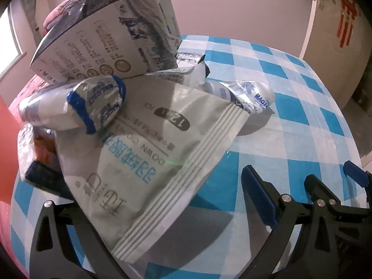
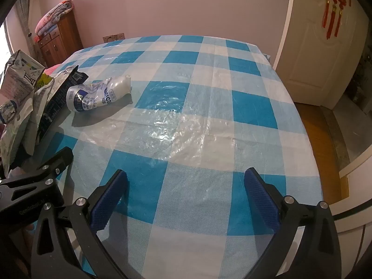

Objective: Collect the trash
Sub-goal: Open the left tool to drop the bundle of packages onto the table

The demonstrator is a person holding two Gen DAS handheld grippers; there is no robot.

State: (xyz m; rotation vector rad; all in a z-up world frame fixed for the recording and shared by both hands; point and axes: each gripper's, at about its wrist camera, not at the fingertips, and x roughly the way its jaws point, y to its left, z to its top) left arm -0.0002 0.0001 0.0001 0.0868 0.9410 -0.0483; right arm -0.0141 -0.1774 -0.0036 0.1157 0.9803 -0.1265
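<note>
A heap of trash lies at the left of the blue-and-white checked table [image 2: 186,107]. In the left wrist view a flat white pouch [image 1: 151,162] lies between my fingers, a crumpled white-and-blue wrapper [image 1: 76,107] rests on it, a printed carton [image 1: 109,34] tilts behind, and a second crumpled wrapper [image 1: 246,93] lies to the right. My left gripper [image 1: 148,186] is open around the pouch. My right gripper [image 2: 186,197] is open and empty over the table, right of the heap; the second wrapper [image 2: 97,97] and a dark packet [image 2: 58,102] lie far left of it.
A red surface [image 1: 7,153] borders the table on the left. A wooden cabinet [image 2: 60,39] with folded bedding stands at the back left. A white door [image 2: 311,46] is at the right, with wooden floor [image 2: 320,144] below the table edge.
</note>
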